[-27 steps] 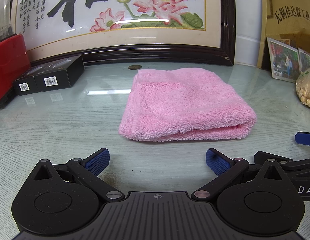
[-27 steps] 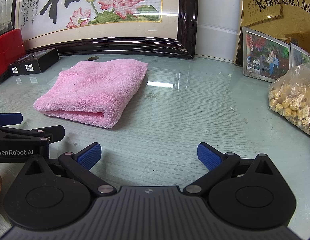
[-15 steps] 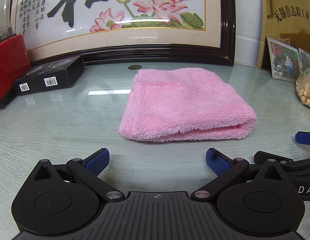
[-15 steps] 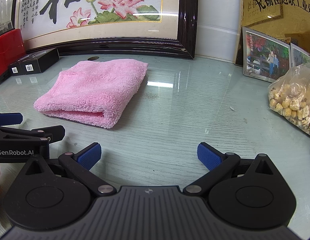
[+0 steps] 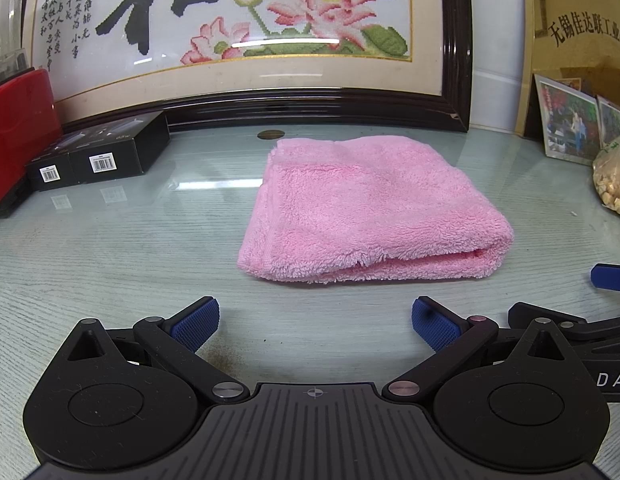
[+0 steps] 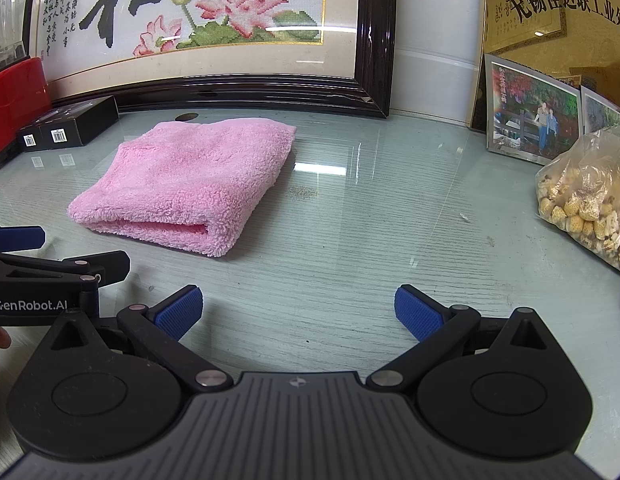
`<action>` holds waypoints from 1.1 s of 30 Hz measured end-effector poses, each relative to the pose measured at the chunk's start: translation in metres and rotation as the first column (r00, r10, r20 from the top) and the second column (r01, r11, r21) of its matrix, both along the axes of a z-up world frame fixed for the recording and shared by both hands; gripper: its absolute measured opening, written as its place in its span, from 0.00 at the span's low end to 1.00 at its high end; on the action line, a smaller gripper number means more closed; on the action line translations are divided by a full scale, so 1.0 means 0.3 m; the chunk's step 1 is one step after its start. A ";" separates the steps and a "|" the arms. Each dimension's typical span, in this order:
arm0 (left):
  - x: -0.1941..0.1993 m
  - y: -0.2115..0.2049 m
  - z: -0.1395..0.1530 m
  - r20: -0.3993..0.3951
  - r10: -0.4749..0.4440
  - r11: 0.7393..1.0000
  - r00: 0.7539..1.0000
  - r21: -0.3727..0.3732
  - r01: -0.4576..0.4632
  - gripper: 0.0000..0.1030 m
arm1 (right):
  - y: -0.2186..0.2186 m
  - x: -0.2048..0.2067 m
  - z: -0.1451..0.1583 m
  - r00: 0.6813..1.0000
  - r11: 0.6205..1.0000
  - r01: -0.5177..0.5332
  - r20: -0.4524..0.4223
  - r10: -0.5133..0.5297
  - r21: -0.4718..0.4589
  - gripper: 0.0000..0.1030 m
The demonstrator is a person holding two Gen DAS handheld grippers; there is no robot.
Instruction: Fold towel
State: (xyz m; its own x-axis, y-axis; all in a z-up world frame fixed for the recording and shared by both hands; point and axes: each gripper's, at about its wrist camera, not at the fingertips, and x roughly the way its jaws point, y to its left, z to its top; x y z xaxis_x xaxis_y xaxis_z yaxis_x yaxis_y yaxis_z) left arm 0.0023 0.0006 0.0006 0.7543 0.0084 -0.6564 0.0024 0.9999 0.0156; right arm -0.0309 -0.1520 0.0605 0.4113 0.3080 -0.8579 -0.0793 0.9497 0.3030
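Tabletop [image 5: 110, 248]: glass-covered, pale wood-grain beneath, fills both views. Framed embroidery [image 5: 246, 28] w/ lotus & black character leans at the rear. Towel [image 5: 369, 208]: pink, fluffy, already folded into a thick rectangle, lies flat mid-tabletop, just in front of the frame; in left wrist view it sits ahead & slightly right of centre, in right wrist view [image 6: 190, 176] ahead & to the left, layered edge facing the cameras. Red box [image 5: 18, 132] at far left; black boxes [image 5: 106, 152] w/ barcode labels beside it, well apart from towel. Photos [image 6: 533, 116] stand at right, near a bag [image 6: 589, 196] of pale lumpy snacks.

Left claw [image 5: 314, 322]: released, blue pads spread wide, nothing between them, close to the tabletop short of the towel's near edge, not touching it. Right claw [image 6: 298, 312]: likewise released & empty, over bare tabletop to the right of towel. Each claw shows at the other view's edge.
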 end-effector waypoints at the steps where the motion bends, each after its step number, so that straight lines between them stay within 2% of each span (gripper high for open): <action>1: 0.000 0.000 0.000 0.000 0.000 1.000 1.000 0.000 0.000 1.00 | 0.000 0.000 0.000 1.000 1.000 0.000 0.000 0.000 0.000 1.00; 33: -0.008 -0.006 0.001 0.003 0.003 1.000 1.000 -0.003 -0.003 1.00 | 0.000 0.002 0.003 1.000 1.000 0.000 0.000 0.000 0.000 1.00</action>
State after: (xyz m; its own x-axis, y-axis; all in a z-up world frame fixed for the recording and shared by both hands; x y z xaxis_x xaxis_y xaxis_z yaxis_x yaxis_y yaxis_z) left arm 0.0000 -0.0012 0.0008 0.7561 0.0087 -0.6544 -0.0005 0.9999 0.0127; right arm -0.0302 -0.1519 0.0614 0.4113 0.3079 -0.8579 -0.0792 0.9497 0.3029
